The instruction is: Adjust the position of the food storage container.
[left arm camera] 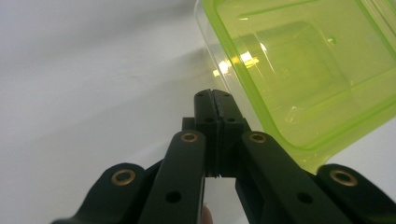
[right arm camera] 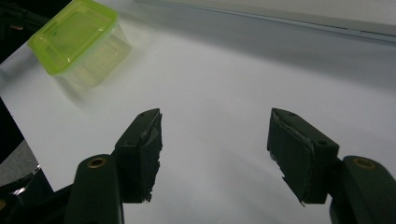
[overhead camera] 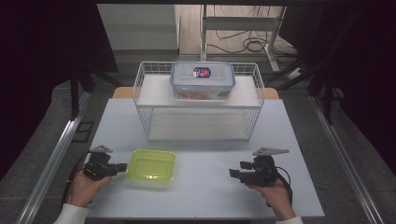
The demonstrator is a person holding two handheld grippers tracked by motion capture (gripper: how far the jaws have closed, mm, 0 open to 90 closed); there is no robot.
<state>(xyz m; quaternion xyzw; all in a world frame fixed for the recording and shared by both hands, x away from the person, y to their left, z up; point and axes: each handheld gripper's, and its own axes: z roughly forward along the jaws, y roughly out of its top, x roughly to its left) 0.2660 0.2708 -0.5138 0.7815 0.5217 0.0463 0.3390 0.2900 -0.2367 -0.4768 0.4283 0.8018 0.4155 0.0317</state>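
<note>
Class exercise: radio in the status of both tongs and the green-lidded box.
Left tongs shut, empty, beside green-lidded box. Right tongs open, empty. Nothing between.

A clear rectangular plastic box with a lime-green snap-on lid (overhead camera: 152,167) sits upright on the pale table's near-left part — lid on and level, its long side across the table. The see-through walls (right arm camera: 95,58) taper slightly downward — nothing visible inside.

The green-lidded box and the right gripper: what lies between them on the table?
Nothing: in the high view, only bare table separates the box from the right gripper.
</note>
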